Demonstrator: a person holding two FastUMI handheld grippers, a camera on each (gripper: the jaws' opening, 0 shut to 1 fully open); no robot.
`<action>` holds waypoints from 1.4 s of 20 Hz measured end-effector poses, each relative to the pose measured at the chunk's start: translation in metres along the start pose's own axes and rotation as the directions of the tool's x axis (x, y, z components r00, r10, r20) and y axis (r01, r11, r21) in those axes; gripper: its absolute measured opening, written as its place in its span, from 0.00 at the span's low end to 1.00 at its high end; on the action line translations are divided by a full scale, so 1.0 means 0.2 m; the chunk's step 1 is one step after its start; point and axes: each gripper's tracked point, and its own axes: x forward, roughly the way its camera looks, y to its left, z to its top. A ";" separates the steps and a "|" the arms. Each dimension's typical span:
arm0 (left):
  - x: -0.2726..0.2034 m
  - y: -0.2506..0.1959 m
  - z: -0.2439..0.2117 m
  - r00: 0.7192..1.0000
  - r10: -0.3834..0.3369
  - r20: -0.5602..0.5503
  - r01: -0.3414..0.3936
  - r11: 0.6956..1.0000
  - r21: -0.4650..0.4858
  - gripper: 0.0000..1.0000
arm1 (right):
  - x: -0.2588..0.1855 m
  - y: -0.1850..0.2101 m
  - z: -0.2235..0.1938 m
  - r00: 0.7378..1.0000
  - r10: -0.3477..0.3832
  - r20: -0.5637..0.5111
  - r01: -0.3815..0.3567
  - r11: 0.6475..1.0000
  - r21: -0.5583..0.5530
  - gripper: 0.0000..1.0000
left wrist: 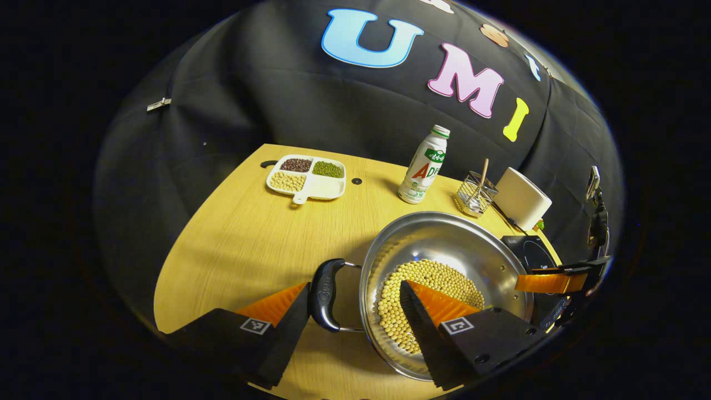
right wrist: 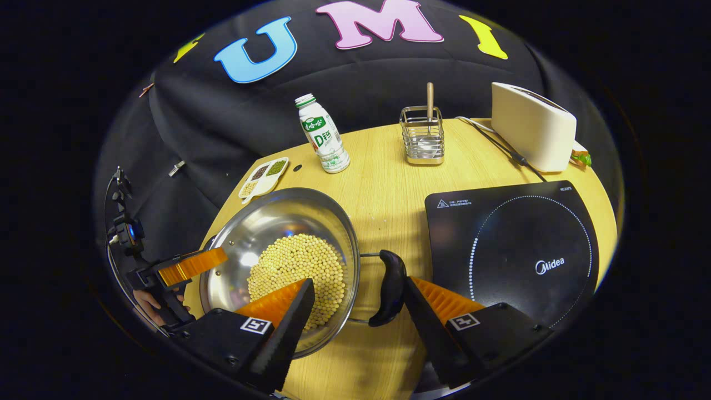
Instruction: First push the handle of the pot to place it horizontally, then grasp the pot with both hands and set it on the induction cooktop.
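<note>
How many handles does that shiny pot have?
2. One handle sits on the pot side between the left gripper's jaws, the other handle faces the cooktop.

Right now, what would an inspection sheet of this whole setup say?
Surface: wooden table, dry, no spills seen.
Job's things: steel pot holding beans, handles out sideways; cooktop bare, beside it.
Clutter: bottle, rack, toaster, bean tray.
Grippers: left gripper open, straddling the pot's rim and one handle; right gripper likewise on the other.
Cables: toaster cord along the table's back.
Surroundings: black cloth wall.
</note>
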 end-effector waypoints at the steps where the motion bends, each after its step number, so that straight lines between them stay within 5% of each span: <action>1: 0.02 0.00 -0.01 1.000 -0.008 -0.005 0.008 1.000 0.002 0.95 | 0.02 0.00 0.00 1.000 -0.003 -0.005 0.003 1.000 0.005 0.99; 5: 0.07 0.04 -0.06 0.999 -0.019 -0.051 0.018 1.000 -0.023 0.88 | 0.10 -0.01 -0.03 0.999 -0.029 -0.022 0.029 1.000 0.005 0.96; 11: 0.11 0.06 -0.09 0.996 -0.025 -0.080 0.022 0.999 -0.044 0.64 | 0.17 -0.08 -0.01 0.996 -0.089 -0.017 0.089 0.996 0.010 0.74; 20: 0.09 0.07 -0.10 0.995 0.010 -0.096 -0.014 0.999 -0.041 0.57 | 0.16 -0.08 -0.01 0.993 -0.116 -0.025 0.116 0.993 -0.010 0.59; 21: 0.08 0.07 -0.11 0.995 0.015 -0.099 -0.019 0.999 -0.043 0.56 | 0.16 -0.08 -0.01 0.993 -0.113 -0.033 0.113 0.993 -0.023 0.51; 28: -0.07 0.05 -0.13 0.994 0.020 -0.105 -0.028 0.997 -0.070 0.55 | 0.06 -0.04 -0.03 0.993 -0.103 -0.052 0.101 0.994 -0.042 0.55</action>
